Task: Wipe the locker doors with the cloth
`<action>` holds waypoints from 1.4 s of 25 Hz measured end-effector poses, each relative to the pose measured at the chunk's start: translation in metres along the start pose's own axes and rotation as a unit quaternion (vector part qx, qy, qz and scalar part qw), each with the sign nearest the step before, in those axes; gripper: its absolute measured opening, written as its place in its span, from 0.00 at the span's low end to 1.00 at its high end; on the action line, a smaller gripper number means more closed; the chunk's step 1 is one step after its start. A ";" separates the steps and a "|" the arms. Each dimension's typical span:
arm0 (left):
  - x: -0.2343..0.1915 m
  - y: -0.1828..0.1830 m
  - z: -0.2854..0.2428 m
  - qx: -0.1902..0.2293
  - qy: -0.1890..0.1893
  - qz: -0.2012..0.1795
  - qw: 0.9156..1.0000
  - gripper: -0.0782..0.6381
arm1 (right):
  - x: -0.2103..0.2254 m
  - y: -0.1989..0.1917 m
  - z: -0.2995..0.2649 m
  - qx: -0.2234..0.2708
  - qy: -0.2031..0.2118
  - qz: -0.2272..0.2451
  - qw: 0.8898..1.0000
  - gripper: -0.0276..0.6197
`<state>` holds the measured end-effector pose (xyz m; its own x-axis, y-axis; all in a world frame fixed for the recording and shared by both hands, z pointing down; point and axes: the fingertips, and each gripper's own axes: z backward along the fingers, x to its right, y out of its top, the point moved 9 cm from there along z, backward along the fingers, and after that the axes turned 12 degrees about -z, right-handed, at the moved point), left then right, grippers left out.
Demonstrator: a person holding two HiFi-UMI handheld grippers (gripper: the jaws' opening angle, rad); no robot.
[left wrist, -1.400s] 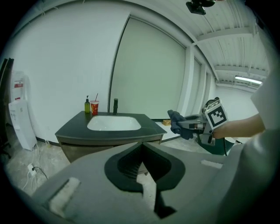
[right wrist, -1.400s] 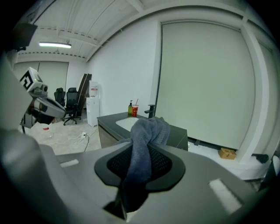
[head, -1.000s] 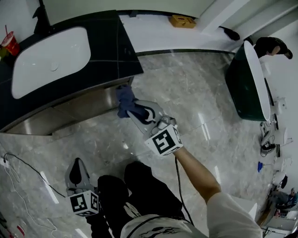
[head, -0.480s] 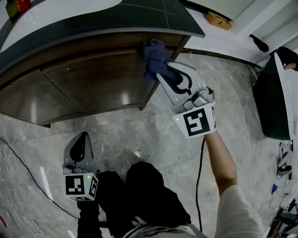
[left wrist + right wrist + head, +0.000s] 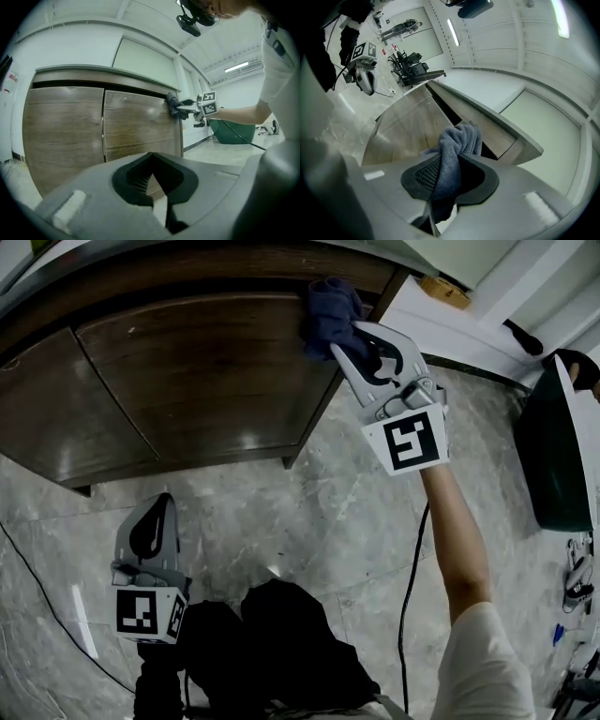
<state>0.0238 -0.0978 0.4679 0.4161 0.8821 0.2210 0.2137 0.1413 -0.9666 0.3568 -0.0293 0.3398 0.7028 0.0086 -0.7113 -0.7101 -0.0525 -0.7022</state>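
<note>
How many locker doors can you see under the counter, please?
2. The left door sits at the head view's left edge. The right door has the cloth, held by the right gripper, at its top right corner. Others may be hidden off frame.

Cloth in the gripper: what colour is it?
The cloth is blue, clearest in the right gripper view.

- Cloth (image 5: 330, 313) covers the right door's (image 5: 216, 381) top corner; the contact underneath is hidden.
- Cloth's lower end disappears between the right gripper's (image 5: 449, 161) jaws.
- Left door (image 5: 37, 418) cut off by head view's left edge.
- Green tub (image 5: 548, 456) cut off at right edge.
- Countertop (image 5: 394, 257) mostly out of frame.
</note>
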 end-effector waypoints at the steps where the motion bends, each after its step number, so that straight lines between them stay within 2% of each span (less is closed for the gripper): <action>1: 0.001 -0.001 0.004 -0.001 0.003 -0.001 1.000 0.11 | -0.003 -0.004 0.000 -0.007 0.002 0.002 1.000 0.18; 3: 0.004 -0.004 0.014 -0.005 0.008 -0.002 1.000 0.11 | -0.014 -0.015 0.002 -0.022 0.008 0.008 1.000 0.18; 10: 0.003 -0.005 0.034 -0.011 0.029 -0.005 0.999 0.11 | -0.064 -0.069 -0.004 -0.043 0.036 -0.013 0.998 0.18; 18: 0.005 -0.006 0.047 -0.022 0.039 -0.006 0.999 0.11 | -0.126 -0.122 -0.013 -0.085 0.096 -0.024 0.991 0.18; 22: 0.005 -0.009 0.048 -0.023 0.043 -0.006 0.999 0.11 | -0.157 -0.145 -0.019 -0.109 0.126 -0.012 0.986 0.18; 35: 0.000 -0.018 0.054 -0.042 0.053 -0.008 0.998 0.11 | -0.231 -0.188 -0.039 -0.151 0.185 -0.025 0.971 0.17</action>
<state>-0.0275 -0.0763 0.4782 0.5023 0.8266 0.2537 0.2920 0.1140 -0.9496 0.3291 -0.0602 0.6374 0.7434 -0.3381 -0.5772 -0.6686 -0.3521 -0.6549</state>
